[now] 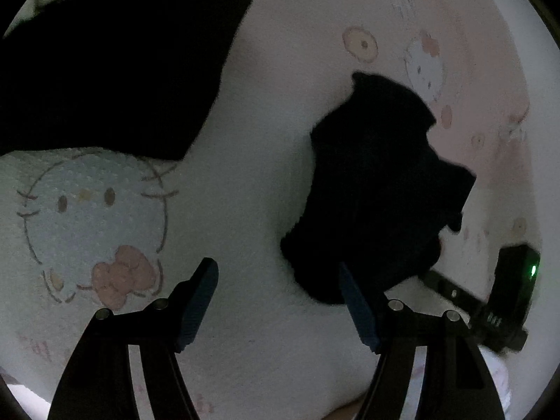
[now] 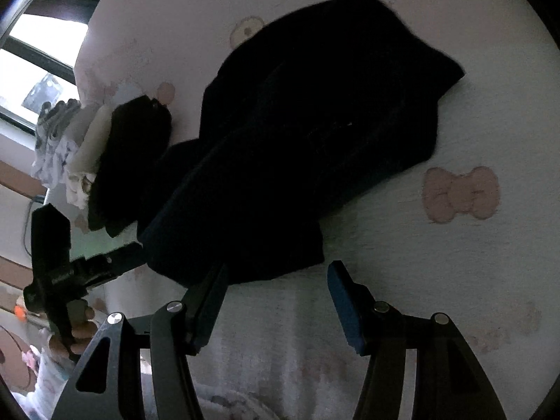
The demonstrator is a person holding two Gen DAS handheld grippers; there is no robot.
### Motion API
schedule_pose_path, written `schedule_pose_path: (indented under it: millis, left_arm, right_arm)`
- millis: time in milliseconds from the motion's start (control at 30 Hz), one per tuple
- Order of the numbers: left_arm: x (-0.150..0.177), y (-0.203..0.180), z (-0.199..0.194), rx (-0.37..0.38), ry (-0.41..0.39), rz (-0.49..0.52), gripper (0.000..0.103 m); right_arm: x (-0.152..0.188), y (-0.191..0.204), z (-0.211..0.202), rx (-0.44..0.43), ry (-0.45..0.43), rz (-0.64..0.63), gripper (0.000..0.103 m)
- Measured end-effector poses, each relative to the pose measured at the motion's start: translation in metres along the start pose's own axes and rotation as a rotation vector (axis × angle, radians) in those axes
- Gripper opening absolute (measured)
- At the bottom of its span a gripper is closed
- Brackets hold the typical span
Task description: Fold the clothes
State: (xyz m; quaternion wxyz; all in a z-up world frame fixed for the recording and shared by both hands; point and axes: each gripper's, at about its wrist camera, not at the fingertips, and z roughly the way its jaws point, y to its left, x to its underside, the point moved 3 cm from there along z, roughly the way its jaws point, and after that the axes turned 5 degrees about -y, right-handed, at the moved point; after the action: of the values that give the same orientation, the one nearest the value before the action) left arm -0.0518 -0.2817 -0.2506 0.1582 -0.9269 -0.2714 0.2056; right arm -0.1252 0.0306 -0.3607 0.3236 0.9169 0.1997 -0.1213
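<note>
Left gripper [image 1: 278, 281] is hanging partly open over the cartoon-print blanket [image 1: 245, 210], gripping nothing; bare blanket is showing between its jaws. Crumpled dark garment [image 1: 378, 192] is lying just ahead and right of it, its near edge behind the right finger. A bigger dark cloth [image 1: 115, 63] is sitting far ahead-left. Right gripper [image 2: 278, 276] is also hovering partly open and empty, the dark garment [image 2: 315, 122] lying just ahead, its hem at the left fingertip. Left hand [image 2: 75, 332] is showing low left.

Each hand-held gripper [image 1: 278, 309] [image 2: 276, 306] has black linkage arms, silver pivot screws [image 1: 396, 304] and blue finger pads [image 2: 344, 309].
</note>
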Motion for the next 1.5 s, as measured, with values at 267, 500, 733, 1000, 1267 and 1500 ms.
schedule_pose_path:
  millis: [267,500,733,1000,1267,1500]
  left_arm:
    - [-0.002,-0.006,0.017,-0.001,-0.008,0.012,0.069]
    - [-0.009,-0.02,0.023,0.008,-0.05,0.054,0.069]
    - [-0.009,-0.013,0.02,0.048,-0.114,0.036,0.032]
    - [-0.008,-0.03,0.01,0.114,-0.125,0.106,0.014]
    - [0.004,-0.052,0.006,0.031,-0.111,0.238,0.014]
    - [0.007,-0.036,-0.003,0.066,-0.108,0.175,0.014]
  right_arm:
    - [-0.007,-0.007,0.01,-0.022,-0.013,0.054,0.038]
    - [-0.006,0.001,0.013,0.073,0.015,-0.062,0.009]
    - [-0.014,0.027,-0.004,0.094,-0.025,-0.161,0.006]
    - [-0.02,0.018,-0.034,0.128,-0.086,-0.105,0.006]
    - [-0.001,0.0,-0.061,0.231,-0.095,-0.065,0.006]
    - [0.02,-0.027,-0.078,0.267,-0.099,0.02,0.006]
